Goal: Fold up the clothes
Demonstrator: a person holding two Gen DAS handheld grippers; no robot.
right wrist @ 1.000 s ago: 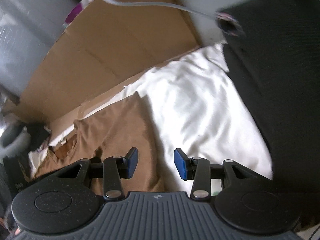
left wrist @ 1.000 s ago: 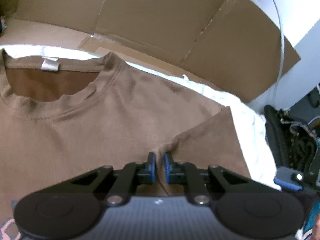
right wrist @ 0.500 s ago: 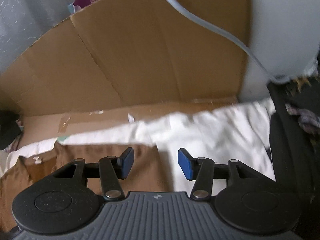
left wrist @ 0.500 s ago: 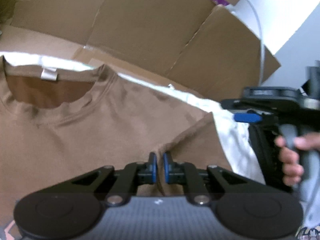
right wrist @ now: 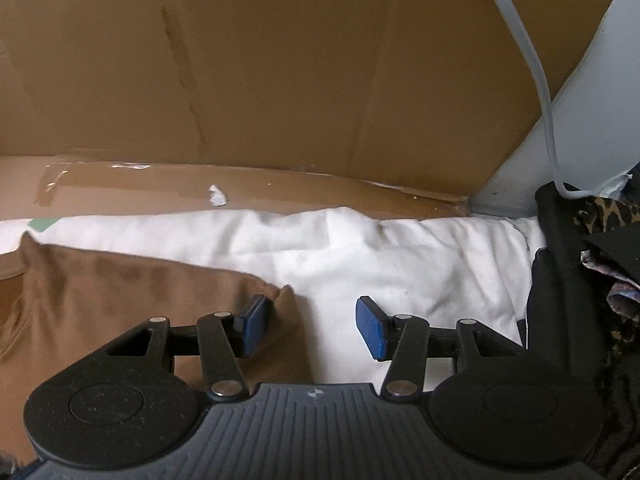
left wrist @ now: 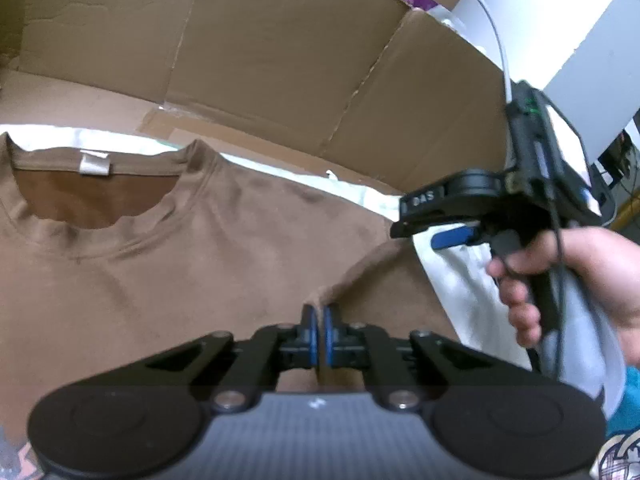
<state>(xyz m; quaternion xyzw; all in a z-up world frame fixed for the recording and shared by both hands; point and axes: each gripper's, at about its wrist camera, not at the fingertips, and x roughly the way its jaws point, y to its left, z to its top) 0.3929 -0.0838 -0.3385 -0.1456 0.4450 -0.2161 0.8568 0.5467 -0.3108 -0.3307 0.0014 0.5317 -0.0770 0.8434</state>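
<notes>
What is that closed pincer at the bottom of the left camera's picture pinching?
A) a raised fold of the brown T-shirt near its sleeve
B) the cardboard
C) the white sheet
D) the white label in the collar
A: the left gripper is shut on a raised ridge of the brown T-shirt beside the sleeve, far from the collar label.

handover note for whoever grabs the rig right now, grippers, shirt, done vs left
Left gripper: shut on the brown t-shirt, pinching a fabric ridge near where the sleeve meets the body.
Right gripper: open, holding nothing, poised over the sleeve's outer edge; one pad over brown fabric, the other over the white sheet.
Shirt lies flat, collar and tag toward the cardboard backdrop.
Done: shirt spread out, left pinch set.
Left: probably close the right gripper on the sleeve edge, then make the folds; none visible yet.
</notes>
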